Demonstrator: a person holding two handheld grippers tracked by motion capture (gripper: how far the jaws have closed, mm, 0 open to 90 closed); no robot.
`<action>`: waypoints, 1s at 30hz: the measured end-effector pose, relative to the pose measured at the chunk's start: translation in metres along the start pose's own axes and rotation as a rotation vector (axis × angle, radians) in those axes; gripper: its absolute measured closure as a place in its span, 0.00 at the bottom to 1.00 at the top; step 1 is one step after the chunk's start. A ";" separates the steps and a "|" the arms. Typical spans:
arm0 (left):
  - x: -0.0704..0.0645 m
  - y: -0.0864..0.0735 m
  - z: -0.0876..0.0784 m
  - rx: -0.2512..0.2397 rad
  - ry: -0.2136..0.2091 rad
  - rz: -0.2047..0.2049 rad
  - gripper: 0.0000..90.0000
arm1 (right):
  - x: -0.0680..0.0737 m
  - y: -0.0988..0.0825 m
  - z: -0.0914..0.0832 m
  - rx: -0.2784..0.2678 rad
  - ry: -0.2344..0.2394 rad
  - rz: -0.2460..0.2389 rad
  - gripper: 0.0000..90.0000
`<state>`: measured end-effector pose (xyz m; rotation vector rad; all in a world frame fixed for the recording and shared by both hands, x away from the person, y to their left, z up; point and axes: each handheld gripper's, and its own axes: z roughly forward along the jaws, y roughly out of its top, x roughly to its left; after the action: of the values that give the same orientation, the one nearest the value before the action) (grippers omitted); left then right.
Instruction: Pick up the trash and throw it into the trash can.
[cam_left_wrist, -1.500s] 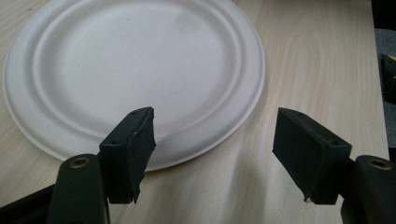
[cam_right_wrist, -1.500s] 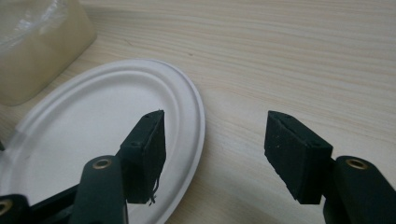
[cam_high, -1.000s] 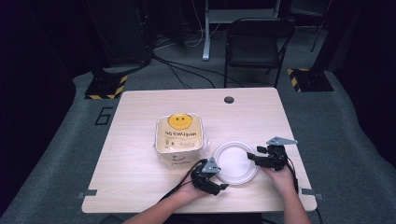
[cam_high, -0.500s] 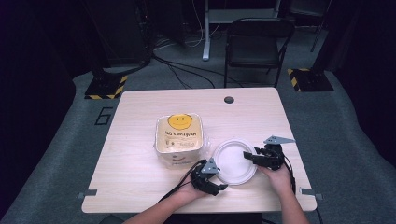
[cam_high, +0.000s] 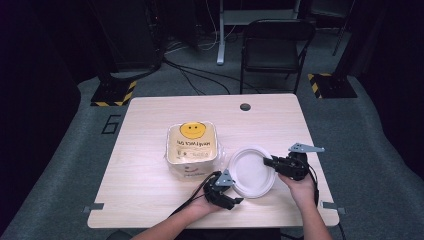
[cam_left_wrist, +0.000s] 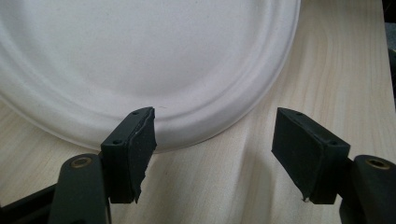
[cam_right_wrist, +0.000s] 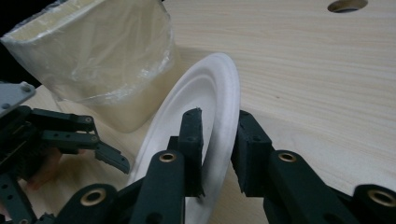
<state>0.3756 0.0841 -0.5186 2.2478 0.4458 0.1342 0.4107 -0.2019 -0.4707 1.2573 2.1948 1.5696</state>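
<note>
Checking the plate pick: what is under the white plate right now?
The white plate lies over bare wooden table; the right gripper, whose jaws have just been closing, brackets its rim. What its middle covers is hidden. Beside it stands the wrapped plate stack.

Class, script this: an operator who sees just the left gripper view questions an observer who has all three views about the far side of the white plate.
Operator: I see the near rim of the white plate by one jaw. Is anything holding its other side?
Observer: Yes. The right gripper has the rim between its jaws, which have just been closing on it.
Operator: What lies next to the plate?
Observer: A plastic-wrapped pack with a yellow smiley label stands beside it, on its left in the high view.
</note>
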 end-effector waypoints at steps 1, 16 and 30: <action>0.000 0.000 0.000 -0.001 0.002 0.000 0.33 | 0.003 0.002 -0.002 -0.006 0.008 -0.009 0.85; -0.004 0.003 -0.011 -0.007 -0.003 0.025 0.33 | 0.021 0.016 -0.018 -0.040 0.035 -0.049 0.91; -0.007 -0.005 -0.020 0.006 -0.009 0.049 0.34 | 0.045 0.032 -0.027 -0.037 -0.013 -0.210 0.92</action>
<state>0.3632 0.0992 -0.5092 2.2656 0.3872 0.1482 0.3839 -0.1862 -0.4175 0.9866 2.1971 1.5076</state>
